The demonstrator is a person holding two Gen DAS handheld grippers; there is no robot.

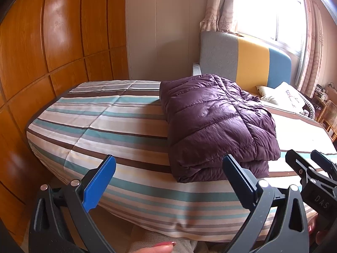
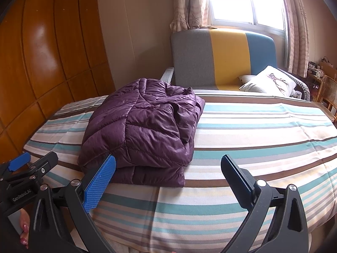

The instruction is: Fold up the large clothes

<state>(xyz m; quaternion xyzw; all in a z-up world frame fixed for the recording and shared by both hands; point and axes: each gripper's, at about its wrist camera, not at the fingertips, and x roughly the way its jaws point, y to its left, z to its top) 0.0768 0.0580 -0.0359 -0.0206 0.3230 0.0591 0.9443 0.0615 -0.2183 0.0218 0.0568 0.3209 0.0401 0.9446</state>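
Note:
A purple quilted down jacket (image 1: 219,124) lies folded into a thick rectangle on the striped bedspread (image 1: 101,126); the right wrist view shows the same jacket (image 2: 143,130) left of centre. My left gripper (image 1: 168,183) hovers open just short of the bed's near edge, nothing between its blue-padded fingers (image 1: 99,185). My right gripper (image 2: 168,183) is open as well, empty, with its left finger (image 2: 99,185) in front of the jacket's near corner. Each gripper shows at the edge of the other's view: the right gripper (image 1: 311,168) and the left gripper (image 2: 27,166).
Wooden wardrobe doors (image 1: 48,48) run along the bed's left side. A grey, yellow and blue headboard (image 2: 221,57) and pillows (image 2: 269,80) are at the far end under a curtained window (image 2: 242,2). A wicker chair (image 2: 328,92) stands at the far right. Striped bedspread (image 2: 263,130) lies bare right of the jacket.

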